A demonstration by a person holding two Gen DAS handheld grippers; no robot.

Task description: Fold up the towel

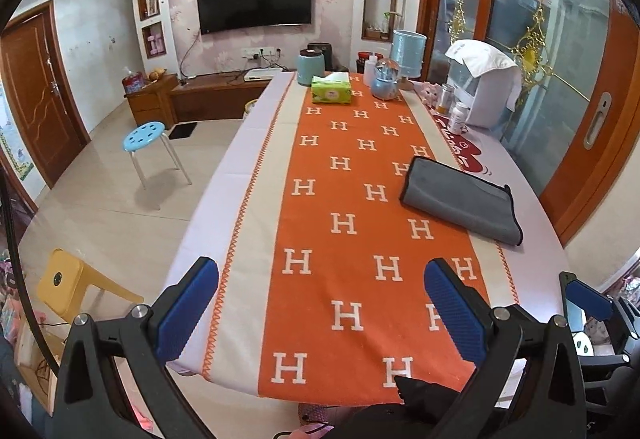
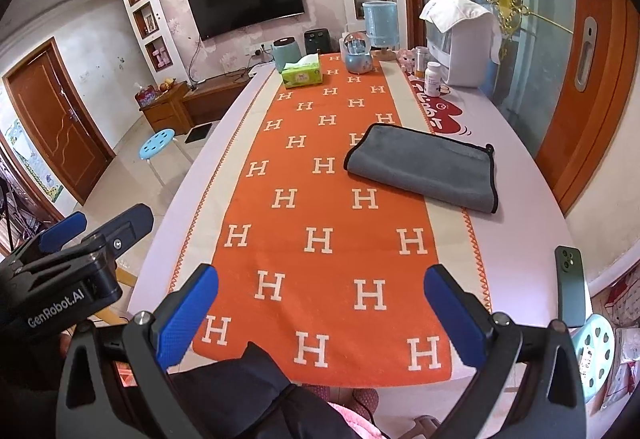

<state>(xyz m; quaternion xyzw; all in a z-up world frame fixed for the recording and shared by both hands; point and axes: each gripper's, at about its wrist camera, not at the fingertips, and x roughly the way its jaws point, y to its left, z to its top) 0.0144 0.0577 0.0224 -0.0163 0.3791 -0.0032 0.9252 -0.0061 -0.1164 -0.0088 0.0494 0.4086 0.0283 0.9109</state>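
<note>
Gray towel [image 2: 424,167] soft, light, floppy, already folded on tabletop [image 2: 516,239]. Grab black-trimmed edge. Left gripper [image 1: 320,303], right gripper [image 2: 320,303] wide apart, empty.

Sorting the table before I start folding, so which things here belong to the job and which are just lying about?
For the job: grey towel, left tongs, right tongs.

Lying about: tissue box, green phone, pill bottle, snow globe, blue canister.

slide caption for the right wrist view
Open right hand-held gripper hovers above the orange runner, short of the folded grey towel.
</note>
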